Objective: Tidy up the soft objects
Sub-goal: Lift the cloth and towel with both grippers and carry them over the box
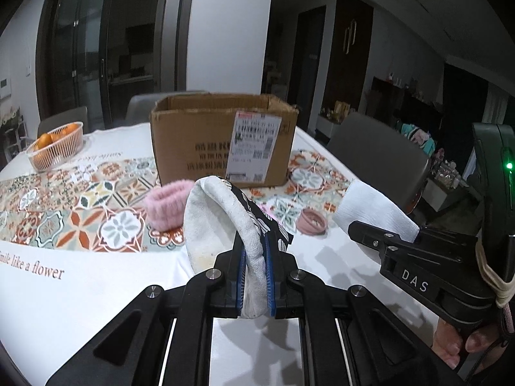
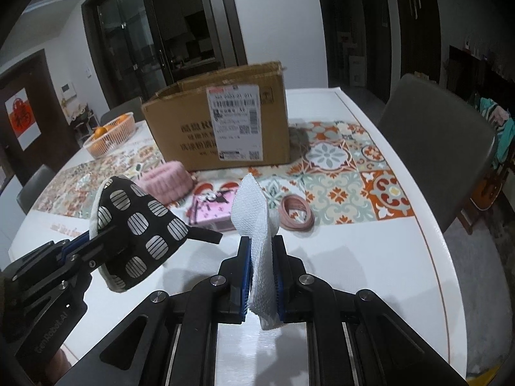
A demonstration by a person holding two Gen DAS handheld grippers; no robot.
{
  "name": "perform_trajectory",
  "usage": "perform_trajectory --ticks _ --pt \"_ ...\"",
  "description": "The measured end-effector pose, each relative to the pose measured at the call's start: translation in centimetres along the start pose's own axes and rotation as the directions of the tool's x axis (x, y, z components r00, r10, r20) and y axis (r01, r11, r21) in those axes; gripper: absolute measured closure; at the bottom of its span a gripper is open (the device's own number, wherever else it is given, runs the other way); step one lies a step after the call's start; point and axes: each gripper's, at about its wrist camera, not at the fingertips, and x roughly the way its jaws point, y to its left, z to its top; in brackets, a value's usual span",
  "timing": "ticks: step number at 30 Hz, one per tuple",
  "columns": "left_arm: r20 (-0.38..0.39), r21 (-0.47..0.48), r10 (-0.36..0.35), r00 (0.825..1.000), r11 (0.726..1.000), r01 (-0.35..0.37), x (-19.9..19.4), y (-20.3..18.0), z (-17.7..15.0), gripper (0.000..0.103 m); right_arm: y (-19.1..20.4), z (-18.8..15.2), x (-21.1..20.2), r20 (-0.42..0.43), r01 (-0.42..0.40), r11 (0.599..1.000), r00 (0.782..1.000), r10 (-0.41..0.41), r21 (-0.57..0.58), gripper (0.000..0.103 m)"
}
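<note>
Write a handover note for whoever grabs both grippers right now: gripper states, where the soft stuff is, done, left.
Left gripper: shut on the black-and-white patterned mitt, held above the table.
Right gripper: shut on the white folded cloth, also held in the air.
Cardboard box: open-topped, standing ahead at mid-table; its inside is not visible.
Still on the tablecloth in front of the box: fluffy pink band, pink patterned pouch, pink ring.
Done: both items picked up. Left: probably drop both into the box, then collect the pink items.
</note>
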Motion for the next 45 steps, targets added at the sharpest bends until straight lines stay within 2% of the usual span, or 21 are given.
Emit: perform_trajectory --ticks 19,32,45 --pt "0.161 0.036 -0.002 0.987 0.999 -0.004 -3.6 2.5 4.5 0.091 3.9 4.0 -3.9 0.165 -0.024 1.0 0.986 0.026 -0.012 0.089" --pt "0.241 0.025 -0.014 0.97 1.0 0.008 -3.7 3.8 8.4 0.091 5.0 8.2 -4.9 0.281 -0.043 0.999 0.958 0.049 -0.026 0.089" --pt "0.313 0.036 0.009 0.95 0.999 -0.021 -2.9 5.1 11.7 0.091 5.9 11.8 -3.8 0.338 -0.045 0.998 0.939 0.061 -0.054 0.089"
